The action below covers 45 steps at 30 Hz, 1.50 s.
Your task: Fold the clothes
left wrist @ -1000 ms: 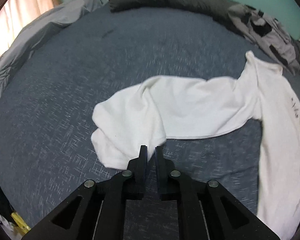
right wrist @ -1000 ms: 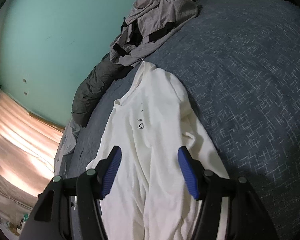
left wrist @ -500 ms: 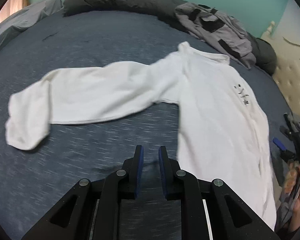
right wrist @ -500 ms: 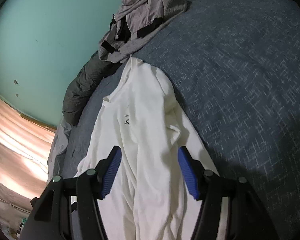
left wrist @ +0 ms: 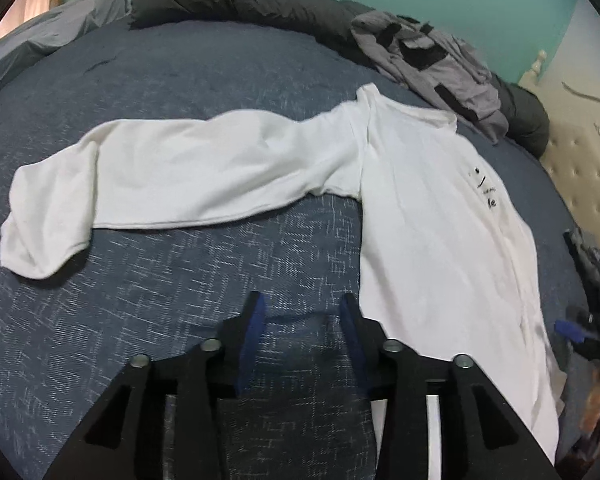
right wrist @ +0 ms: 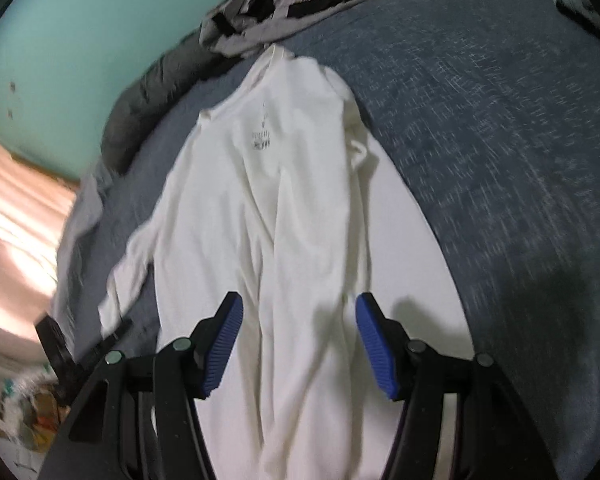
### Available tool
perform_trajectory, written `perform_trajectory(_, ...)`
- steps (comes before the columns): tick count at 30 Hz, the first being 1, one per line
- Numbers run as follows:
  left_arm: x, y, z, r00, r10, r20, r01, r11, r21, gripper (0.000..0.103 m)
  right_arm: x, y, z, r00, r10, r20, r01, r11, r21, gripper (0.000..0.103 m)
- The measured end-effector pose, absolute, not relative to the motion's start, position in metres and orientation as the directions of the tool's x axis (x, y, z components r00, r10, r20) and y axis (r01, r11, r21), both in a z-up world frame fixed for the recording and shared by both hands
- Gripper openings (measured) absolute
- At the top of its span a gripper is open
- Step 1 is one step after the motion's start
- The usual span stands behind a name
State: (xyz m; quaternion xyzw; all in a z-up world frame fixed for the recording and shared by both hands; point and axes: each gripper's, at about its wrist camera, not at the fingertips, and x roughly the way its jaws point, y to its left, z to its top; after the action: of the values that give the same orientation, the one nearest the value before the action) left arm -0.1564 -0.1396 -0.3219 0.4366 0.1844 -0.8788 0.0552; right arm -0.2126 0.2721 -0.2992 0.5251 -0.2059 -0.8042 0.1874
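A white long-sleeved shirt (left wrist: 428,200) lies flat on the dark blue bed cover (left wrist: 172,72), body running towards me at the right. Its one sleeve (left wrist: 172,176) stretches out to the left, cuff end bent down. A small black print (left wrist: 485,188) marks the chest. My left gripper (left wrist: 302,312) is open over bare bed cover, just left of the shirt's side edge, holding nothing. In the right wrist view the shirt (right wrist: 284,208) runs away from me, and my right gripper (right wrist: 298,316) hangs open above its lower body, empty. The right gripper (left wrist: 580,328) also shows at the far right of the left wrist view.
A grey and black garment (left wrist: 428,56) is heaped at the head of the bed against a dark rolled duvet (left wrist: 236,0). A cream padded headboard (left wrist: 580,144) stands at the right. A teal wall (right wrist: 80,40) is behind. Light grey bedding (left wrist: 48,36) lies at the far left.
My left gripper let go of the sleeve cuff, drew back and to the right, and opened its jaws. The sleeve now lies spread out. The right gripper shifted slightly over the shirt body.
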Motion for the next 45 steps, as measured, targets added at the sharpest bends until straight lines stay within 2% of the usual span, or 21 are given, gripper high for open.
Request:
perform_trajectory(8, -0.145, -0.145, -0.314, -0.632, 0.091, -0.769, 0.239, -0.922, -0.306, 0.049, -0.18, 0.237, -0.295, -0.259, -0.465, -0.847, 0.209, -0.883, 0.421, 0.059)
perform_trajectory(17, -0.139, -0.152, -0.313, -0.642, 0.101, -0.76, 0.246, -0.912, -0.329, 0.049, -0.169, 0.227, -0.309, -0.228, -0.412, -0.882, 0.23, -0.903, 0.363, 0.031)
perform_trajectory(21, -0.138, -0.153, -0.313, -0.641, 0.105, -0.76, 0.245, -0.911, -0.333, 0.05, -0.171, 0.218, -0.315, -0.223, -0.38, -0.898, 0.257, -0.911, 0.322, 0.008)
perform_trajectory(23, -0.138, -0.154, -0.314, -0.642, 0.107, -0.759, 0.245, -0.91, -0.336, 0.05, -0.171, 0.219, -0.313, -0.228, -0.388, -0.893, 0.262, -0.908, 0.328, 0.003)
perform_trajectory(30, -0.138, -0.157, -0.316, -0.639, 0.109, -0.762, 0.253, -0.905, -0.341, 0.05, -0.175, 0.259, -0.278, -0.319, -0.445, -0.837, 0.231, -0.893, 0.386, 0.002)
perform_trajectory(45, -0.144, -0.147, -0.321, -0.62, 0.093, -0.779, 0.24, -0.923, -0.301, 0.05, -0.24, 0.365, -0.194, -0.526, -0.235, -0.818, 0.128, -0.972, 0.197, 0.002)
